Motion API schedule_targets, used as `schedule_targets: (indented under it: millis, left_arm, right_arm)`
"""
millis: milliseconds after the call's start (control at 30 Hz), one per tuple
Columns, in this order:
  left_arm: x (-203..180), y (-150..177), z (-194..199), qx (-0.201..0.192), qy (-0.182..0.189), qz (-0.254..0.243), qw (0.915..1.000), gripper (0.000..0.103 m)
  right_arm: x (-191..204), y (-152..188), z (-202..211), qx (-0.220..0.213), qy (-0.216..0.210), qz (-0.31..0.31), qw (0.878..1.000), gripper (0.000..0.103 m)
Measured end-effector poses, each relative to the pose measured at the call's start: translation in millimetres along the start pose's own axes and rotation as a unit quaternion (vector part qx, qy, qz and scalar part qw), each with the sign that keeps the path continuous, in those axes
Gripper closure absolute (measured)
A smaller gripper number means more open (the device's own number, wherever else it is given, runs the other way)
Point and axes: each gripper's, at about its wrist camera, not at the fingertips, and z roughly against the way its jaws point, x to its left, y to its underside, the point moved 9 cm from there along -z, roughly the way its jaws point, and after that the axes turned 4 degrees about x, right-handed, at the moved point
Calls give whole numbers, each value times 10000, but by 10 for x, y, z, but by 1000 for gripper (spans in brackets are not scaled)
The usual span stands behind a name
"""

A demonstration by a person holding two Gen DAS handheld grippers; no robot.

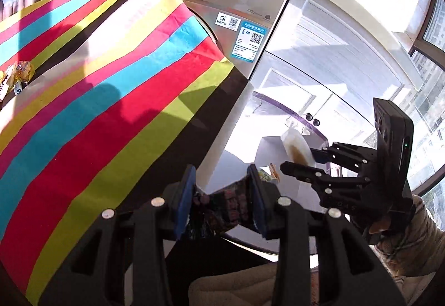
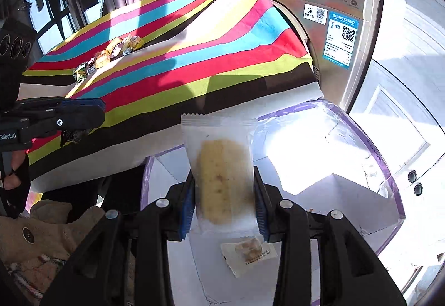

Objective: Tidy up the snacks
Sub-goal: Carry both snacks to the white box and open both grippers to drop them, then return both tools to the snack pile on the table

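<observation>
Right gripper [image 2: 224,204]: fingers closed on a translucent white packet with a yellow cake bar [image 2: 219,172] inside, held upright over a white box with purple-taped edges [image 2: 383,164]. One small snack packet [image 2: 249,253] already lies flat on the box floor, just below the held one.

Left gripper [image 1: 221,200]: fingers narrowed onto a dark patterned wrapper [image 1: 230,201], pinched between the blue pads, just off the edge of the tabletop.

Tabletop carries a striped cloth [image 2: 178,55] in pink, blue, red, green and brown. A loose cluster of yellow and mixed snack packets [image 2: 111,51] sits on its far side, well apart from both grippers.

Surroundings: a silver washing machine [image 2: 333,14] stands close behind the tabletop and beside the box; white cabinet doors [image 2: 411,100] to its right. Strong sunlight washes out the box interior.
</observation>
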Motion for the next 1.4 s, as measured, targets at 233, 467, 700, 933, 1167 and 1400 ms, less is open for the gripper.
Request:
schedule_targets:
  millis: [233, 467, 700, 933, 1167, 1400]
  left_arm:
    - [-582, -57, -413, 424, 488, -646, 9958, 61]
    - [-228, -161, -191, -182, -443, -493, 9976, 18]
    - [1486, -56, 695, -1029, -2295, 1083, 9618, 2]
    - [2911, 816, 1499, -1226, -3135, 2772, 8999, 2]
    - [3467, 1109, 1878, -1221, -3748, 3051, 8669, 2]
    - [4041, 1165, 1792, -949, -3746, 3372, 8584, 2]
  right_arm:
    - [-652, 281, 107, 96, 550, -604, 9966, 62]
    - [-1014, 136, 260, -294, 1219, -1082, 9862, 15]
    - [-796, -126, 195, -409, 1171, -1034, 9869, 15]
    - [414, -428, -249, -116, 691, 478, 9964, 15]
    - [1812, -889, -755, 63, -358, 1467, 9885, 15]
    - [2706, -1466, -1452, 313, -785, 1743, 9811, 15]
